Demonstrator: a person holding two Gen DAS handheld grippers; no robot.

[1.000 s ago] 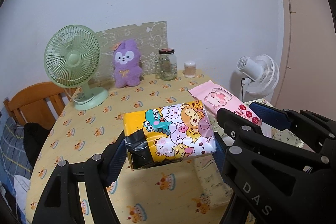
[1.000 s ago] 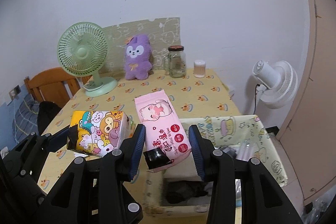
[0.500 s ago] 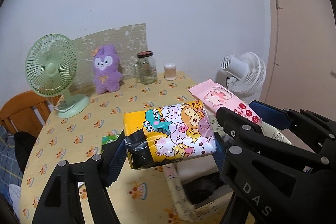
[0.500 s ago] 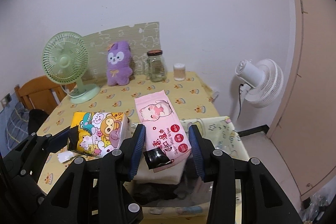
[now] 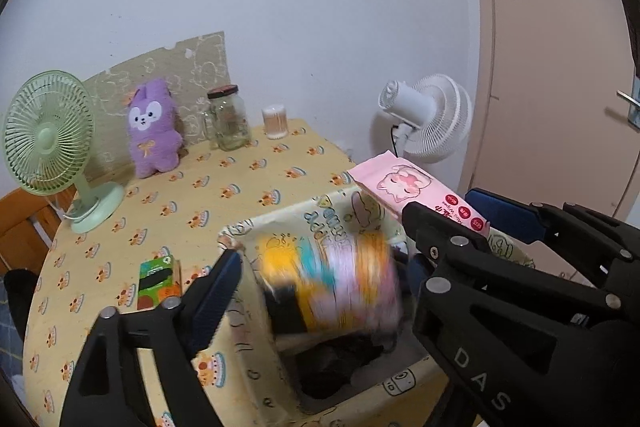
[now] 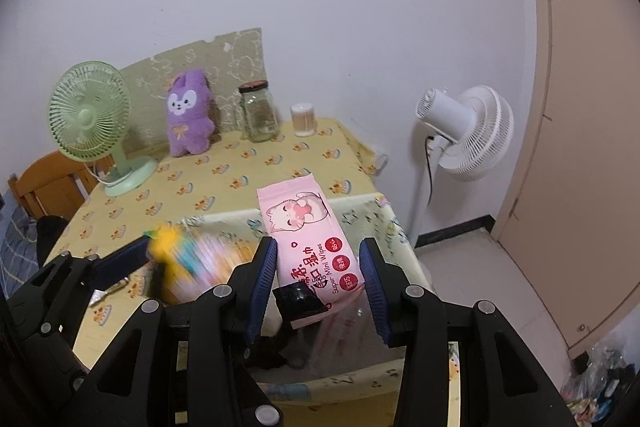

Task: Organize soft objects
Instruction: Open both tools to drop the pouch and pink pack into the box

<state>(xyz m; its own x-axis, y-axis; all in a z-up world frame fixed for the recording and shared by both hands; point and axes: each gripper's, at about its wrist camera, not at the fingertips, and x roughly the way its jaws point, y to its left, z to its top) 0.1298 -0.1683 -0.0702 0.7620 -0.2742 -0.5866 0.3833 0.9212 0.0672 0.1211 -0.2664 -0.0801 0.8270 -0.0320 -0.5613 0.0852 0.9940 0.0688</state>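
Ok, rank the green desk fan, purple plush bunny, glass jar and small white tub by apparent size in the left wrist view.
1. Green desk fan
2. Purple plush bunny
3. Glass jar
4. Small white tub

Left gripper (image 5: 320, 291) jaws opening, apparently released; right gripper (image 6: 318, 283) clamped, tilted downward

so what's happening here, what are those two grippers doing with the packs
A person holding two grippers is sorting soft packs into the yellow printed fabric bin beside the table. The left gripper is opening, and the colourful cartoon tissue pack, motion-blurred, is dropping into the bin. The right gripper holds the pink cat-print wet wipes pack above the bin.
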